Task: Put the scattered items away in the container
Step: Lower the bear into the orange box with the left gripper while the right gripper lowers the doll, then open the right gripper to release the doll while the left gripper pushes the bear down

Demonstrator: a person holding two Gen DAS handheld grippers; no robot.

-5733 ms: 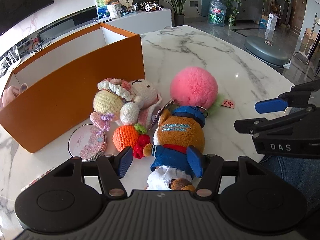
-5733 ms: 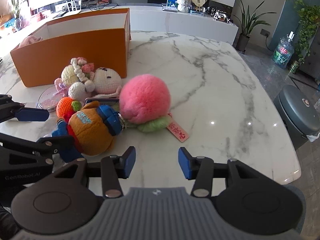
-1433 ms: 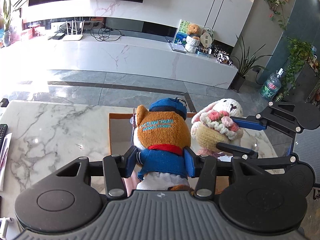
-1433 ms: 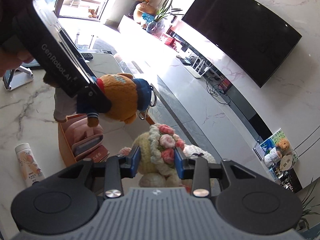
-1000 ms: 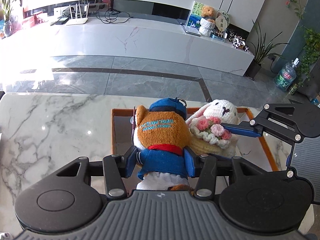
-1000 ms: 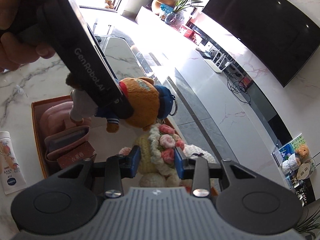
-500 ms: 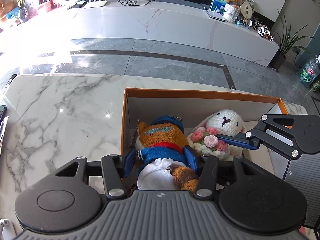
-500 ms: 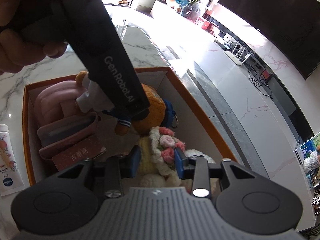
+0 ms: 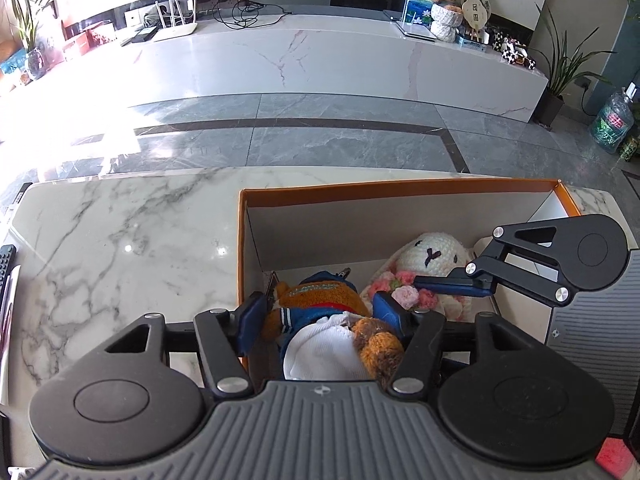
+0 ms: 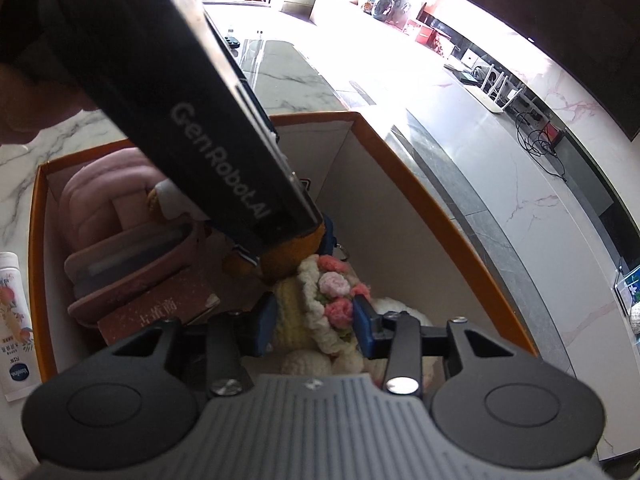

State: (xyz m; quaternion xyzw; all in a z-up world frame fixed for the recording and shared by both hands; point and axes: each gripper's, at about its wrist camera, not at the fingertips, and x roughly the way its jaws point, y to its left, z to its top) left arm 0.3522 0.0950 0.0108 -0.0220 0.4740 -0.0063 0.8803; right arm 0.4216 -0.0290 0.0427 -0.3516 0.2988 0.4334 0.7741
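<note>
An orange box (image 9: 400,186) with white inner walls stands on the marble table. My left gripper (image 9: 323,312) reaches into it and its jaws are opening. The brown bear in a blue jacket (image 9: 320,300) lies head-down between them, loose of the left pad. My right gripper (image 10: 314,320) is inside the box too, with both pads touching the crochet rabbit with a flower wreath (image 10: 320,300) as its jaws start opening. In the left wrist view the rabbit's white face (image 9: 432,254) shows beside the bear. The left gripper's black body (image 10: 224,160) hides most of the bear (image 10: 288,256).
A pink padded pouch (image 10: 100,208) and a reddish-brown carton (image 10: 160,312) fill the box's other end. A lotion tube (image 10: 12,320) lies on the marble table (image 9: 120,240) outside the box. A remote (image 9: 6,264) sits at the table's left edge.
Both grippers have sunk from above the box down into it with their toys. The bear has tipped forward and the left jaws have widened; the right jaws have widened slightly.
</note>
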